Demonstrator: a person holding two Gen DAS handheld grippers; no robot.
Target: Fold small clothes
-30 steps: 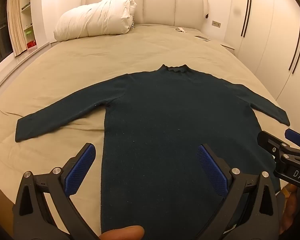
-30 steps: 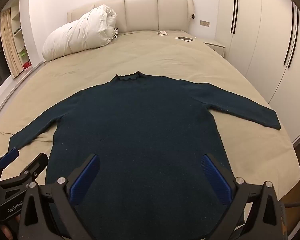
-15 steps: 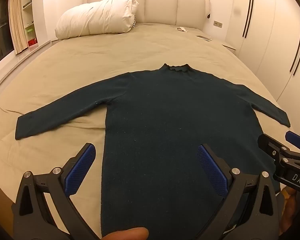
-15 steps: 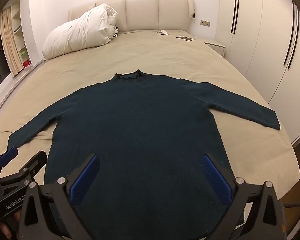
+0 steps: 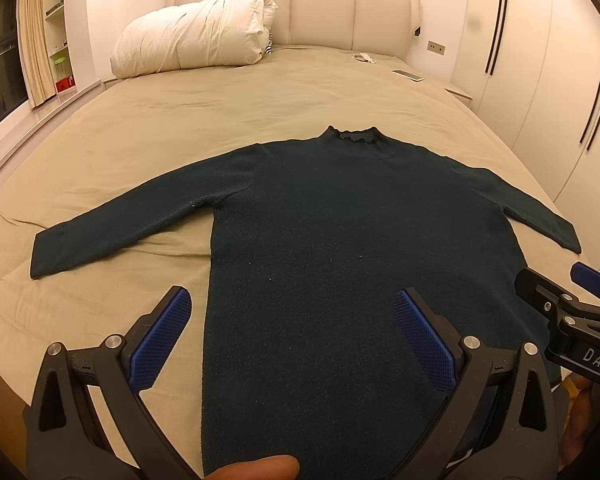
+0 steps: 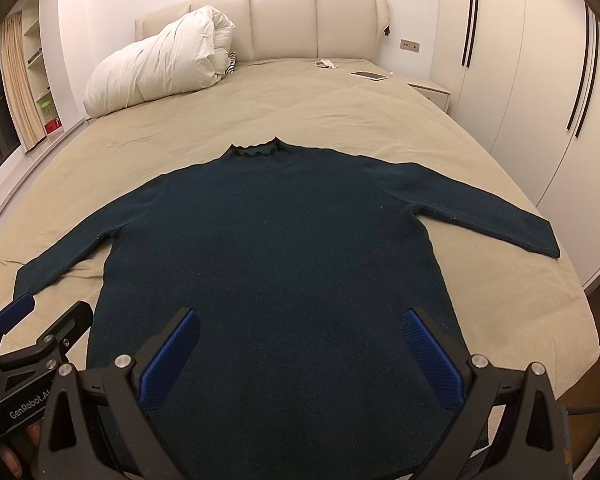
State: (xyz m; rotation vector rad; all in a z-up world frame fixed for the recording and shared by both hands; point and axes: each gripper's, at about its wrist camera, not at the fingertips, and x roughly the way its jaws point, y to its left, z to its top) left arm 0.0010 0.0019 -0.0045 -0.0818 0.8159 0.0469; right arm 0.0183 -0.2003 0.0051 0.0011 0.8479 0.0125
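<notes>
Sweater [image 5: 360, 248] flat mid-bed [image 5: 220, 120], margins bare; both grippers [image 5: 292, 336] [image 6: 300, 356] agape above hem.

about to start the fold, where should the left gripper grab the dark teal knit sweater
Judging by how it lies, take the cuff end of the left sleeve of the dark teal knit sweater. That sleeve stretches flat and free across the beige bedsheet, away from the body. Bring the open left gripper in from the outer left side, low, and pinch the edge so the sleeve can swing across the chest.
</notes>
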